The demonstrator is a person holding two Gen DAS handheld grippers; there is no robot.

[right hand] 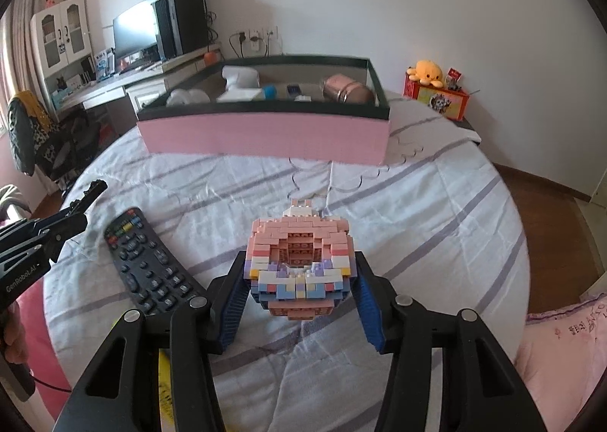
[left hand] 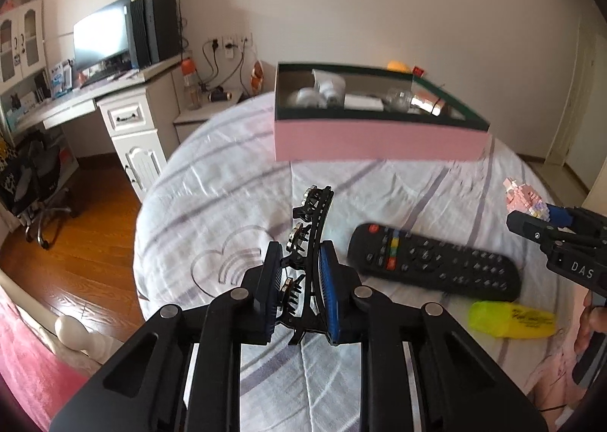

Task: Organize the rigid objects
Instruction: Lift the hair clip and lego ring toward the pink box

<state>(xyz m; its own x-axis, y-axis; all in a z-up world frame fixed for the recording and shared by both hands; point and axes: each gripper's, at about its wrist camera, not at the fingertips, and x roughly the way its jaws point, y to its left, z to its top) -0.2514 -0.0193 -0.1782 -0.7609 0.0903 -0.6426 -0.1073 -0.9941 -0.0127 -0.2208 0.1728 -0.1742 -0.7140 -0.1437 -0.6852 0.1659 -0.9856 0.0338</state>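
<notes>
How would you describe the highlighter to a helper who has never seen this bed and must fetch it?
Start at the pink box on the striped bed, then come toward the near edge to the black remote. The highlighter lies on the sheet just beyond the remote's near end, stubby and the only neon yellow thing there.

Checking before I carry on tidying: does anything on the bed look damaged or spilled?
Nothing stands out. The remote control and yellow highlighter lie loose but intact on the bedsheet, simply not yet boxed.
</notes>
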